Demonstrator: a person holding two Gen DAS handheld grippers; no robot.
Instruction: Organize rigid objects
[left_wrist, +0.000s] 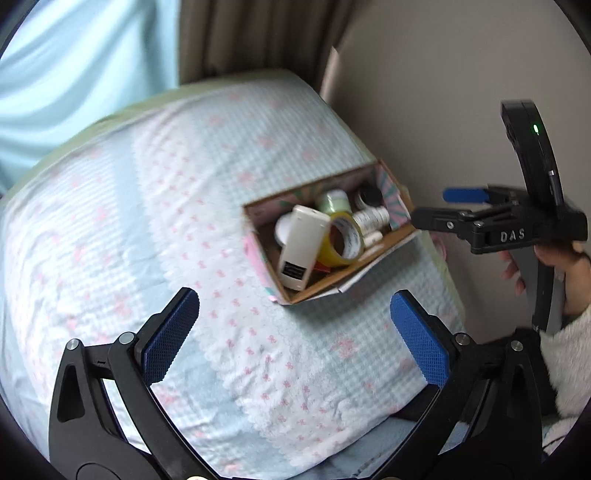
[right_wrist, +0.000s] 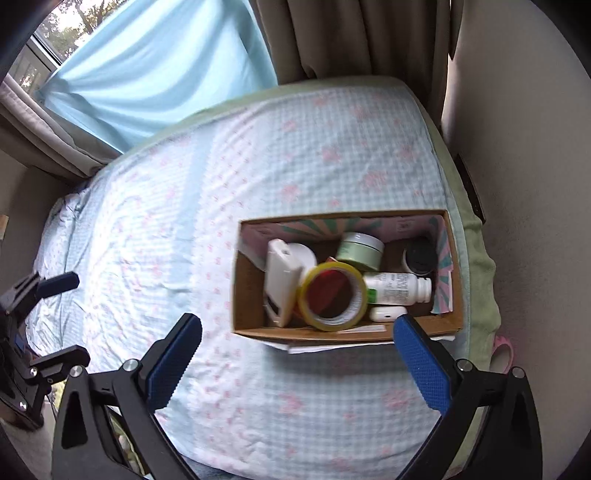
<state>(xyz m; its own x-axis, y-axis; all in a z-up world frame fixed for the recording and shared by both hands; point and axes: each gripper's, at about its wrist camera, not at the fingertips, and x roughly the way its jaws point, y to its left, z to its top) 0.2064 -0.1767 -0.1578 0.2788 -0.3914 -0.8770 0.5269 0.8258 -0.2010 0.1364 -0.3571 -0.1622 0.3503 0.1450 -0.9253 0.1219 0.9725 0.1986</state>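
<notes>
An open cardboard box (right_wrist: 247, 317) (left_wrist: 258, 214) sits on the bed near its right edge. Inside lie a white remote (right_wrist: 282, 282) (left_wrist: 301, 245), a yellow tape roll (right_wrist: 332, 295) (left_wrist: 343, 240), a white bottle (right_wrist: 397, 288) (left_wrist: 371, 218), a green jar (right_wrist: 360, 249) (left_wrist: 332, 201), a dark-lidded jar (right_wrist: 419, 258) (left_wrist: 369, 195) and a small white case (right_wrist: 386, 314). My left gripper (left_wrist: 295, 336) is open and empty above the bedsheet, left of the box. My right gripper (right_wrist: 297, 354) is open and empty just in front of the box.
The bed (right_wrist: 184, 206) has a blue checked sheet with pink bows. A beige wall (right_wrist: 517, 184) runs along the right, curtains (right_wrist: 351, 33) at the back. A pink object (right_wrist: 502, 354) lies by the bed's right edge. The right gripper's body (left_wrist: 517, 221) shows in the left wrist view.
</notes>
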